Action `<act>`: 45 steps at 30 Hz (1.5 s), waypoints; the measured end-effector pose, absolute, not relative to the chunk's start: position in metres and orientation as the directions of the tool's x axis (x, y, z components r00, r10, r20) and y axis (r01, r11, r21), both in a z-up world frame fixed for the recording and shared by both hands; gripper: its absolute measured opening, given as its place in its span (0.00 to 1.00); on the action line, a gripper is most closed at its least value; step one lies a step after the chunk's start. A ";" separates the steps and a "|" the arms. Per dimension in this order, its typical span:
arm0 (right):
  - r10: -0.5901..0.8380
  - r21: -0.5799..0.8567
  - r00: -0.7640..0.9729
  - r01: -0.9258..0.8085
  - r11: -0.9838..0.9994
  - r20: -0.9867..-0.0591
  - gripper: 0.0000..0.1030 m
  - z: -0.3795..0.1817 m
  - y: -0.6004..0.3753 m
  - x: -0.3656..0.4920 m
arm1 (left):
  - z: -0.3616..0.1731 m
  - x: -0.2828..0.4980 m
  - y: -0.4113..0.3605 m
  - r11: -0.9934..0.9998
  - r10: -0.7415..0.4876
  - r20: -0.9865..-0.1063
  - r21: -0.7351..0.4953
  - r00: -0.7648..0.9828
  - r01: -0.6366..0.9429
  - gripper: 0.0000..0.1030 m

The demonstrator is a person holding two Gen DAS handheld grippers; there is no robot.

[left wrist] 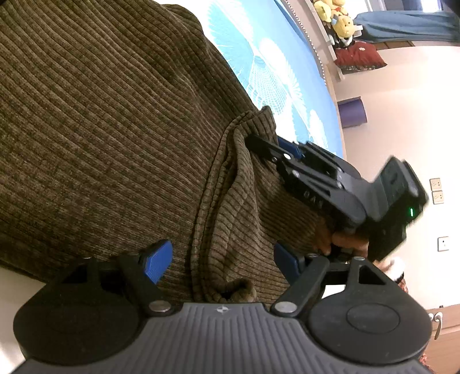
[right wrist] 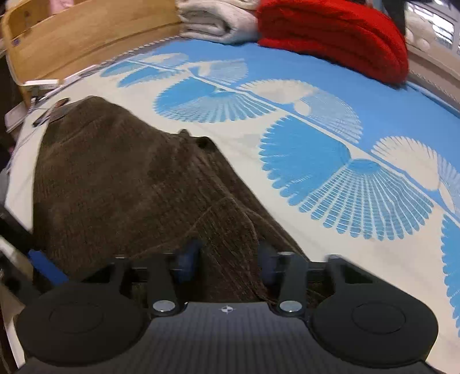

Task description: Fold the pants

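Observation:
Brown ribbed corduroy pants [left wrist: 100, 129] lie on a blue and white patterned bed sheet [right wrist: 330, 172]. In the left wrist view my left gripper [left wrist: 224, 261] has its blue pads wide apart on either side of a bunched fold of the pants. My right gripper [left wrist: 258, 143] shows beyond it, its fingertips buried in a raised edge of the pants. In the right wrist view my right gripper [right wrist: 227, 259] has a ridge of the pants [right wrist: 129, 178] between its blue pads, which stand apart; grip not clear.
A folded red blanket [right wrist: 339, 37] and a folded white towel [right wrist: 215, 20] lie at the far side of the bed. A wooden headboard [right wrist: 72, 40] stands at the far left. Yellow plush toys [left wrist: 336, 17] and a red cushion [left wrist: 359, 57] sit beyond the bed.

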State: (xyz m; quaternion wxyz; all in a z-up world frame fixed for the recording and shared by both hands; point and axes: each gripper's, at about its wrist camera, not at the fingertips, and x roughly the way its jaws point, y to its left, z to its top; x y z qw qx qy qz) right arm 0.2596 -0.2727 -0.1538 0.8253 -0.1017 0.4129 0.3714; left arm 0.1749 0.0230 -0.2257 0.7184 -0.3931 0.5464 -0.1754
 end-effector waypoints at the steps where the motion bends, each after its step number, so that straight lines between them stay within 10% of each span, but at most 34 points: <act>1: 0.529 0.115 0.394 -0.711 0.694 -0.752 0.22 -0.152 -0.273 0.254 | -0.226 0.174 0.026 0.628 -0.683 -0.645 -0.758 0.341 -0.177 0.80; 8: 0.620 0.126 0.485 -0.716 0.686 -0.617 0.16 -0.117 -0.290 0.243 | -0.228 0.171 0.033 0.623 -0.685 -0.643 -0.761 0.342 -0.182 0.80; 13: 0.467 0.033 0.472 -0.676 0.736 -0.748 0.43 -0.152 -0.259 0.260 | -0.211 0.170 0.028 0.668 -0.636 -0.693 -0.714 0.339 -0.209 0.80; 22: 0.438 0.101 0.613 -0.504 0.858 -0.658 0.50 -0.096 -0.316 0.174 | -0.165 0.158 -0.028 0.976 -0.214 -0.846 -0.206 0.488 0.070 0.82; 32: 0.412 -0.007 0.503 -0.640 0.769 -0.760 0.52 -0.121 -0.294 0.045 | -0.161 0.101 -0.043 0.962 -0.143 -0.808 0.022 0.572 0.272 0.87; 40: 0.317 0.385 0.730 -0.079 0.919 -0.606 0.72 -0.086 -0.390 0.046 | -0.139 0.089 -0.013 0.992 -0.122 -0.762 -0.115 0.636 0.053 0.87; 45: 0.175 0.559 0.727 0.328 0.761 -0.664 0.73 -0.115 -0.438 0.042 | -0.137 0.089 0.008 0.984 -0.113 -0.758 -0.174 0.642 -0.032 0.87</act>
